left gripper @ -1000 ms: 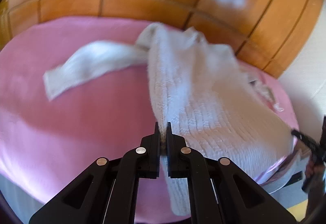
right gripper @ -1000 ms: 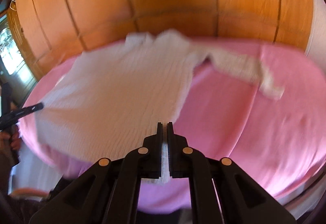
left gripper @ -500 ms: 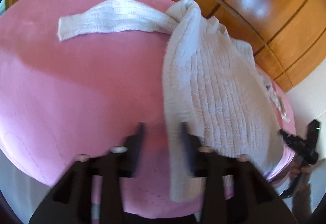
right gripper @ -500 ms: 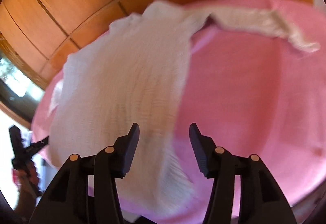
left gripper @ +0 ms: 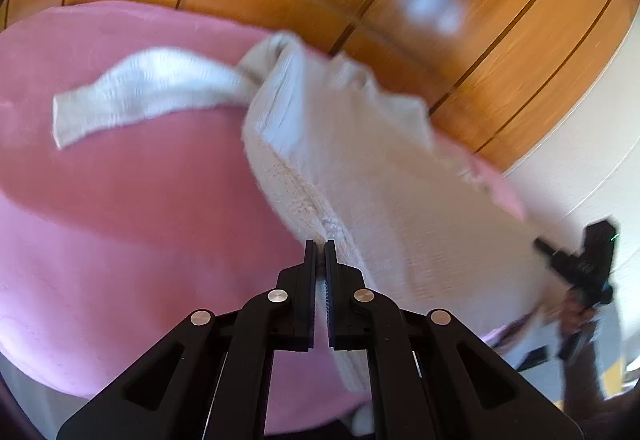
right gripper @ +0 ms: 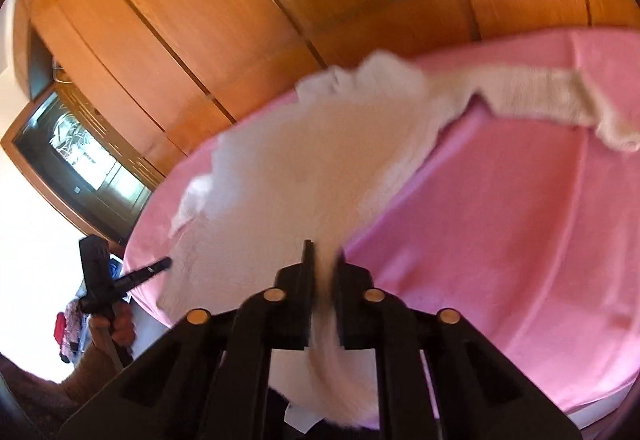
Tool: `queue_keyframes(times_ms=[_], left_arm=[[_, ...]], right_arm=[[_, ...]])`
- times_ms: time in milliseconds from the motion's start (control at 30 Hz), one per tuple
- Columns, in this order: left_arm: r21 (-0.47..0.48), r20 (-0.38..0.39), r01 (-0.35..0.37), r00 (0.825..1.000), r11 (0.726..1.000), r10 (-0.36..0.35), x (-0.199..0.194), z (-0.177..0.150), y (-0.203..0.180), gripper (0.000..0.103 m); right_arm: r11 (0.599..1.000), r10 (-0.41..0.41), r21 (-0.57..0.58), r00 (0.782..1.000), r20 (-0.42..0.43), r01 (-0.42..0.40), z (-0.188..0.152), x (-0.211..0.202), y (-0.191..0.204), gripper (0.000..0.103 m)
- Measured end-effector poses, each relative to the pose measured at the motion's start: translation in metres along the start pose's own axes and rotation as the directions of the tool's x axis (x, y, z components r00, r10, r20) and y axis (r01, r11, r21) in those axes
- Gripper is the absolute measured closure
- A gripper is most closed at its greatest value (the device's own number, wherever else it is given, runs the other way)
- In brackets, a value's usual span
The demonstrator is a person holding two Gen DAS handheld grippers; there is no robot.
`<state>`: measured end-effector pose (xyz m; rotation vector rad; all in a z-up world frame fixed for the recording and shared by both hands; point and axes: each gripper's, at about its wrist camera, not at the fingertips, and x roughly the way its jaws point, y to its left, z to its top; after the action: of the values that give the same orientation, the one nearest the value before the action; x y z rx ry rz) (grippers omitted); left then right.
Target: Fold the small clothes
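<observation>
One big pink blanket covers the bed, and a wall of brown wooden panels stands behind it. On the blanket lies a white knitted sweater. It is fluffy, with ribbed rows, and its body is folded over so the edge is thick. One sleeve lies flat and stretched out across the pink, away from the body. The left gripper is pinched tight on the near edge of the sweater, with white knit squeezed between its black fingers. The right gripper is also closed on the sweater, and a strip of knit hangs down between its fingers. From the right camera the left gripper shows as a small black tool at the far corner of the sweater, with a hand around its handle. No words or labels can be read. Both pictures are blurry, so the sweater's collar is hard to make out, and its bottom edge is hidden behind the grippers.
</observation>
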<state>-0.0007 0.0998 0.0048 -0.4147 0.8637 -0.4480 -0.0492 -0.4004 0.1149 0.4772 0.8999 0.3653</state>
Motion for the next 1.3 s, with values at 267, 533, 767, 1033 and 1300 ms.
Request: queue_keyframes(times_ms=[267, 533, 767, 1033, 1300], left_arm=[[-0.057, -0.062, -0.124, 0.991, 0.991, 0.120, 0.008, -0.015, 0.028, 0.100], [-0.147, -0.081, -0.283, 0.958, 0.948, 0.274, 0.019, -0.017, 0.062, 0.098], [-0.235, 0.016, -0.387, 0.915, 0.891, 0.402, 0.002, 0.016, 0.094, 0.042], [-0.317, 0.006, -0.556, 0.809, 0.769, 0.587, 0.021, 0.071, 0.156, 0.019], [-0.287, 0.015, -0.582, 0.792, 0.761, 0.611, 0.049, 0.111, 0.180, 0.094]], right_arm=[[0.967, -0.173, 0.161, 0.974, -0.146, 0.196, -0.039, 0.035, -0.058, 0.085], [0.968, -0.147, 0.195, 0.986, -0.078, 0.160, -0.006, 0.072, -0.072, 0.039], [0.965, -0.211, 0.130, 0.968, -0.134, 0.228, 0.028, 0.142, -0.075, 0.094], [0.917, -0.393, 0.030, 0.914, -0.097, 0.397, 0.029, 0.140, -0.077, 0.097], [0.844, -0.531, -0.091, 0.847, -0.009, 0.528, 0.038, 0.140, -0.039, 0.071]])
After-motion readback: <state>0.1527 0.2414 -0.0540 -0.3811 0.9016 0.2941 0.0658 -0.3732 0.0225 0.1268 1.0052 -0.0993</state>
